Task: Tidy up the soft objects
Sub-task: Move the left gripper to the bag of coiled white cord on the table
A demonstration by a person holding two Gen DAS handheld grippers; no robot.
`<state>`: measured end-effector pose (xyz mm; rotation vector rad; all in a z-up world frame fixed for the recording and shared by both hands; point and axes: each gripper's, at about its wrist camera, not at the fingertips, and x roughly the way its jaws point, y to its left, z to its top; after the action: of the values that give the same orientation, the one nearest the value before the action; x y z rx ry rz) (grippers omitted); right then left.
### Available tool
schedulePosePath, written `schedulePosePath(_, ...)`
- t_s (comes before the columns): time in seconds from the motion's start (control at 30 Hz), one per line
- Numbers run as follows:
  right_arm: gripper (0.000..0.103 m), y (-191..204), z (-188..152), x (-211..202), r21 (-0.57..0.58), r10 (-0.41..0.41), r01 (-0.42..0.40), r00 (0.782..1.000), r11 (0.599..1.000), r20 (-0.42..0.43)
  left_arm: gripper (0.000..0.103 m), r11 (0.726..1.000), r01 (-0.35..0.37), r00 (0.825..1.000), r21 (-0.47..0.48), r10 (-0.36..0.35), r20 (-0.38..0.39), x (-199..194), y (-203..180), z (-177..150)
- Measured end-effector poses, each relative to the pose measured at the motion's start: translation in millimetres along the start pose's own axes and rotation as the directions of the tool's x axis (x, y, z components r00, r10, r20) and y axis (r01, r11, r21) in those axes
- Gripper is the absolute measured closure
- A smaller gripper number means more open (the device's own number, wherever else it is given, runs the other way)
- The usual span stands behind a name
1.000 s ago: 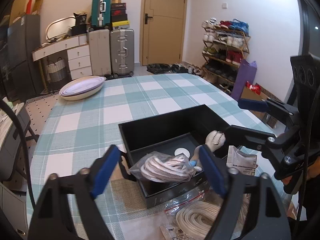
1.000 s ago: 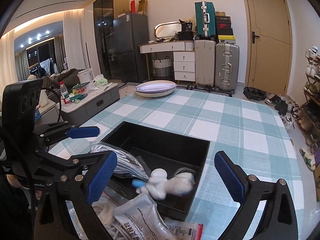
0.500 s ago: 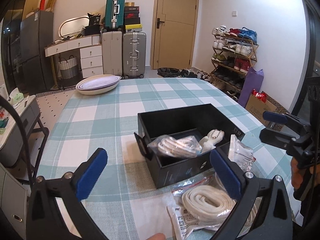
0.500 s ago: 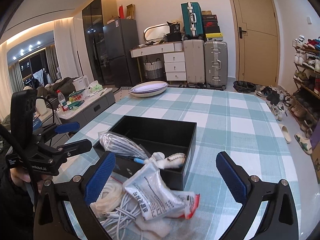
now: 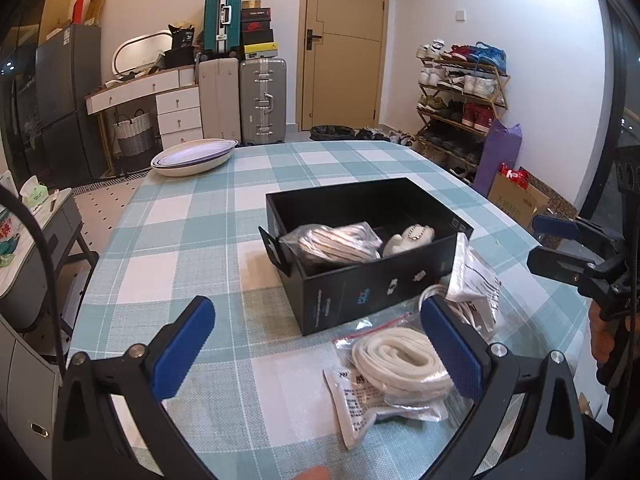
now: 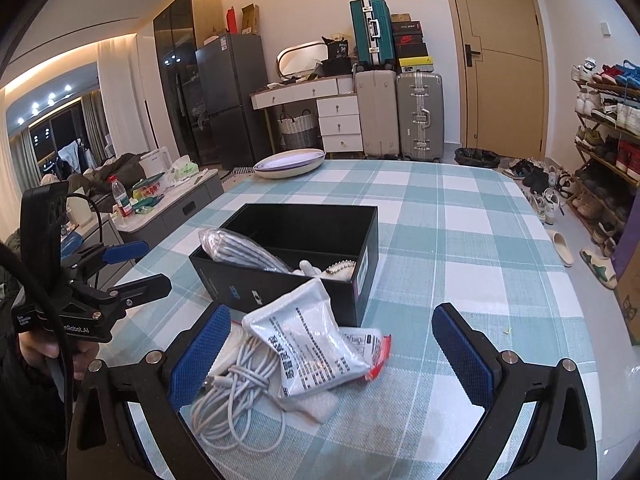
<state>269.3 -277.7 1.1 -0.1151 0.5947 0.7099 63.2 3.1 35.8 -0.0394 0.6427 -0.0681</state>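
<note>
A black open box [image 5: 384, 280] [image 6: 368, 256] stands on the checked tablecloth. In it lie a clear bag of grey-white cord [image 5: 336, 242] [image 6: 240, 250] and a small white plush with a bead chain [image 5: 408, 238] [image 6: 336, 270]. In front of the box lie a bagged coil of white rope [image 5: 396, 360], a white printed pouch [image 6: 304, 340] [image 5: 472, 276] and a loose white cable [image 6: 236, 392]. My left gripper [image 5: 320, 352] is open and empty, held back from the box. My right gripper [image 6: 332, 356] is open and empty above the pouch.
Stacked white plates [image 5: 192, 158] [image 6: 290, 163] sit at the table's far edge. Suitcases [image 6: 420, 116], a dresser and a door stand behind. A shoe rack [image 5: 460, 92] lines the right wall. A low side table [image 6: 168, 204] with clutter stands to the left.
Both grippers have drawn back from the box and opened wide. The cord bag and the white plush now lie in the box, out of the grippers.
</note>
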Motion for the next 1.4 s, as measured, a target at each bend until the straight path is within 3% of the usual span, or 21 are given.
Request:
schedulePosePath(0.2, 0.001, -0.8, -4.1, 2.2, -0.003, 0.023, -0.023, 1.000, 1.000, -0.014, 0.000, 1.000, -0.008, 1.000, 0.024, 0.008, -0.004, -5.1, -7.8, -1.5)
schedulePosePath(0.7, 0.001, 3.2, -12.6, 11.2, 0.001, 0.081, -0.081, 0.994, 0.997, -0.072, 0.000, 0.996, 0.066, 0.995, 0.059, -0.061, -0.080, 5.1, -25.1, -10.9)
schedulePosePath(1.23, 0.001, -0.6, -14.6, 14.1, 0.010, 0.077, -0.077, 0.994, 0.997, -0.080, 0.000, 0.989, 0.144, 0.980, 0.043, -0.137, -0.144, 14.8, -39.6, -22.0)
schedulePosePath(1.4, 0.001, -0.6, -15.7, 14.3, 0.010, 0.077, -0.076, 0.994, 0.997, -0.083, 0.000, 0.991, 0.125, 0.980, 0.039, -0.117, -0.164, 21.5, -41.1, -25.2)
